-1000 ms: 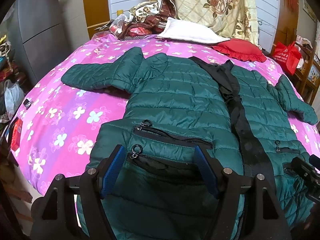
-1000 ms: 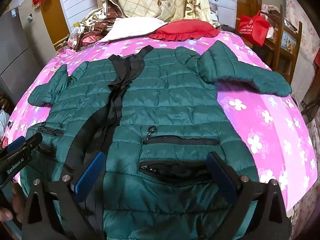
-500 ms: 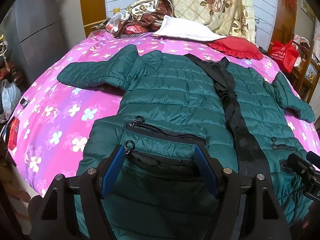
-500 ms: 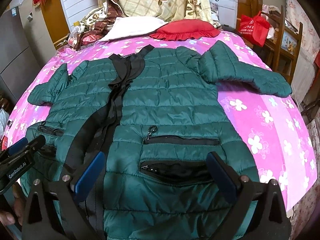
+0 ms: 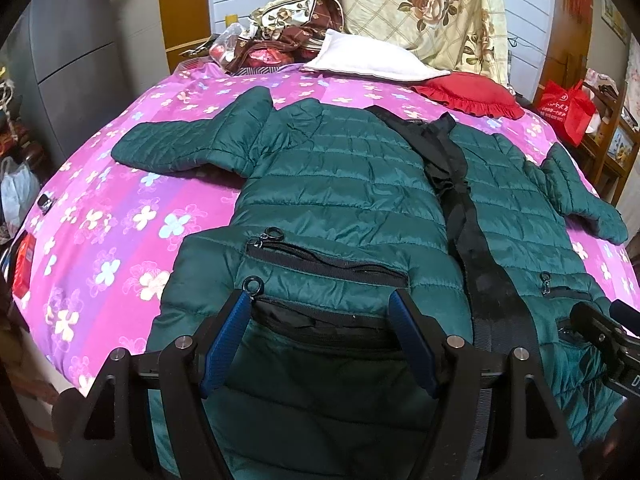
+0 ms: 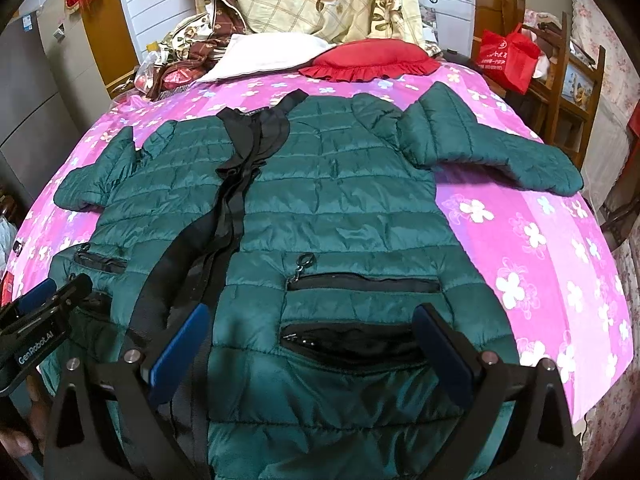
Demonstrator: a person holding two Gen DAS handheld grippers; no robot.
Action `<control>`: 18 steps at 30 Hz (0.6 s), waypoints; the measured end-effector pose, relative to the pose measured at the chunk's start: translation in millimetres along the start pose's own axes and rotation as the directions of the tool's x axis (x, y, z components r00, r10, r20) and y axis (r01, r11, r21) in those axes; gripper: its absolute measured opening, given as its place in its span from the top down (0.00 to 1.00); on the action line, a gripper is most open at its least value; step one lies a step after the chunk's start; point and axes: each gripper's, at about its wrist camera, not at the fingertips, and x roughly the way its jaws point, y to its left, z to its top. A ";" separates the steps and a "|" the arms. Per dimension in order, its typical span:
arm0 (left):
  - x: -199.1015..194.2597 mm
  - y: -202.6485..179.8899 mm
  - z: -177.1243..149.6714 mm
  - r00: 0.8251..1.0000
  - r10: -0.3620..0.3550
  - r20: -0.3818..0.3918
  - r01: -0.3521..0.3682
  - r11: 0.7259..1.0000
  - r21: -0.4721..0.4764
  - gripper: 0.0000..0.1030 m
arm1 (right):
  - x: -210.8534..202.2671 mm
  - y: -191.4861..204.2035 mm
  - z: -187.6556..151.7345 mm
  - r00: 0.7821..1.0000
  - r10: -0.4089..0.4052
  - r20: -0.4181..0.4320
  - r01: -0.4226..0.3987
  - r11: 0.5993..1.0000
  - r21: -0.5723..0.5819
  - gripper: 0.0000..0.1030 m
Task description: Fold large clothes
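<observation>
Both tools, left tool (image 5: 320, 320) and right tool (image 6: 310, 338), edge back over jacket (image 5: 344, 184) hem; wide open, empty; fold unstarted.

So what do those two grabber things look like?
Each is a black frame with silver screw heads and two flat blue pads. That goes for the left gripper and the right gripper. The left one shows white "GenRobot.AI" lettering in the right wrist view.
</observation>
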 end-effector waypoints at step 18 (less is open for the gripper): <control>5.7 -1.5 -3.8 1.000 -0.005 -0.013 0.005 1.000 -0.002 0.54 | 8.7 0.3 0.1 0.999 -0.002 -0.034 0.003 1.000 0.020 0.00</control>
